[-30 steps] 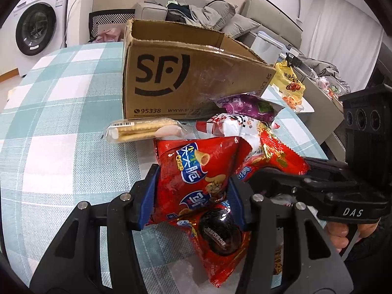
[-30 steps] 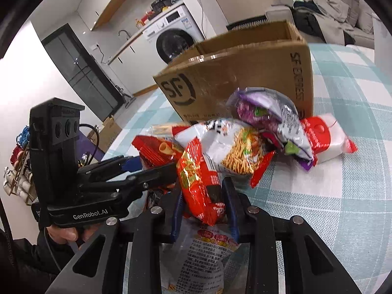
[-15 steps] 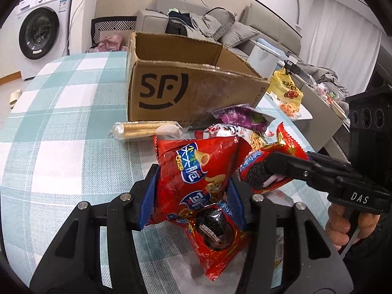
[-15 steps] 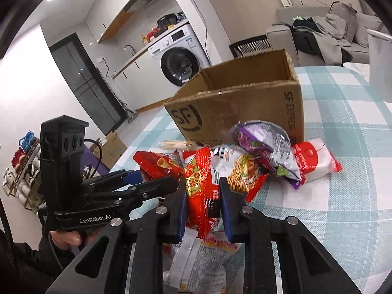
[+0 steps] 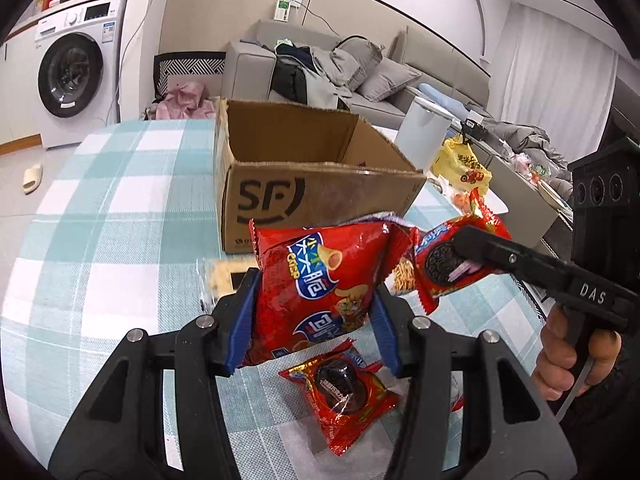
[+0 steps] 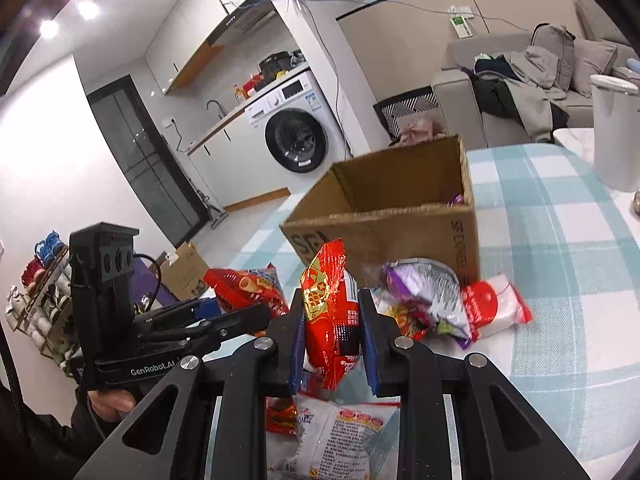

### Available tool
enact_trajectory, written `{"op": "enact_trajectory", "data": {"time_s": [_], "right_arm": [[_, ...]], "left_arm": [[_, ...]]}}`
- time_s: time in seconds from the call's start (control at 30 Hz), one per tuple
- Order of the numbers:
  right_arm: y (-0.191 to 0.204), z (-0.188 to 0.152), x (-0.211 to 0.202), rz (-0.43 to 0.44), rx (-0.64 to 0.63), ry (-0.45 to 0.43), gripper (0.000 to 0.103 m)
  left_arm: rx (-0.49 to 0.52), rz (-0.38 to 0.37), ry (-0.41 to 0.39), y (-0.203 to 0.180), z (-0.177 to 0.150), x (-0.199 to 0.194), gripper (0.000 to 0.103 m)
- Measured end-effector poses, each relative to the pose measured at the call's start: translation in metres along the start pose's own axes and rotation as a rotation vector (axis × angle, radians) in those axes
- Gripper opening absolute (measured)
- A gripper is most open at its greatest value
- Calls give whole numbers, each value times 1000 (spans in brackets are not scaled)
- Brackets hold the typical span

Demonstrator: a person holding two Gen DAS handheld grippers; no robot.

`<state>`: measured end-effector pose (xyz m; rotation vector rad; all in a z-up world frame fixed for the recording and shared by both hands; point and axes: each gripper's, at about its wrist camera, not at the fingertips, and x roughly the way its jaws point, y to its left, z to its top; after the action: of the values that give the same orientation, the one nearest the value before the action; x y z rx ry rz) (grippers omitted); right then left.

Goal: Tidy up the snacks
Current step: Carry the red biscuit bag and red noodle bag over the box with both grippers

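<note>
1. We hold our left gripper raised above the checked tablecloth, aimed at the cardboard box; its blue pads pinch a red bag of cone crisps by both sides, the bag upright between them.
2. Our right gripper is lifted beside it, tilted toward the same box, its jaws pressed onto a red cookie packet that stands on edge between them and rises above the fingertips.
3. In the left wrist view that cookie packet hangs in the air just right of the crisp bag, between it and the box's near corner.
4. Below the left jaws a second red cookie packet lies flat on the cloth.
5. Below the right jaws a white printed packet lies on the table.
6. Ahead of the right jaws, a purple-and-silver bag and a red-and-white packet sit against the box wall.
7. The box stands open; a scrap of purple wrapper shows inside.
8. A washing machine and a grey sofa stand beyond the table.
</note>
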<state>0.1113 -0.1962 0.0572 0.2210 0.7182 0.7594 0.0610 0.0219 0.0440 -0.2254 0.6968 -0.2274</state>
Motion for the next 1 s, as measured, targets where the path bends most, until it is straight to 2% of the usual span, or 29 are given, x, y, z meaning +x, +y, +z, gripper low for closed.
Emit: {"op": "enact_trajectory", "data": {"time_s": [0.47, 1.0], "right_arm": [[-7, 38, -20, -29, 28, -96, 24], [-8, 84, -20, -75, 36, -177, 24]], "left_arm": [[16, 24, -85, -16, 43, -27, 49], [16, 47, -145, -14, 105, -11, 49]]}}
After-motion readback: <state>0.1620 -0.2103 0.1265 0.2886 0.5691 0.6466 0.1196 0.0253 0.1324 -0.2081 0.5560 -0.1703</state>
